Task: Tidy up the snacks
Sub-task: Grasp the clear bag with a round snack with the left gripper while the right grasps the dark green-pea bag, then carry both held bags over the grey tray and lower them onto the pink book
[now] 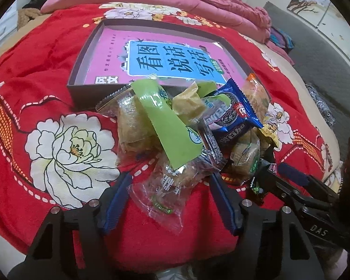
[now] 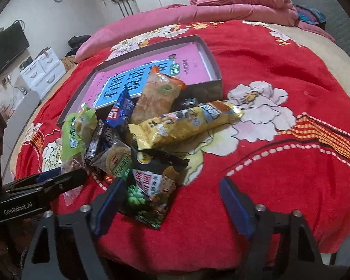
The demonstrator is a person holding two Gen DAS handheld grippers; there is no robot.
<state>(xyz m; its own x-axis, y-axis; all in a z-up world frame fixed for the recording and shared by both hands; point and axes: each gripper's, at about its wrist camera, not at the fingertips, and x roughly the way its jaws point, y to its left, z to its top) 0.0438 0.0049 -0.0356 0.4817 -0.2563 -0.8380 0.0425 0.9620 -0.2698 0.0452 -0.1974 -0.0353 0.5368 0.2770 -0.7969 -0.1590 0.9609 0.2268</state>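
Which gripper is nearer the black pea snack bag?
Right. The black pea snack bag lies just inside the open right gripper, by its left finger. The open left gripper sits farther left, around a clear wrapper.

A red flowered blanket [image 2: 280, 74] covered the bed, pink quilt [image 2: 240, 2] bunched at the far end, white drawers [image 2: 43, 71] stood far left.

The snack pile [image 1: 186, 126] is viewed at close range from low over the bed, facing the shallow box [image 1: 81, 65], in the left wrist view. The same pile [image 2: 137, 137] and box [image 2: 212, 58] are viewed from farther right in the right wrist view.
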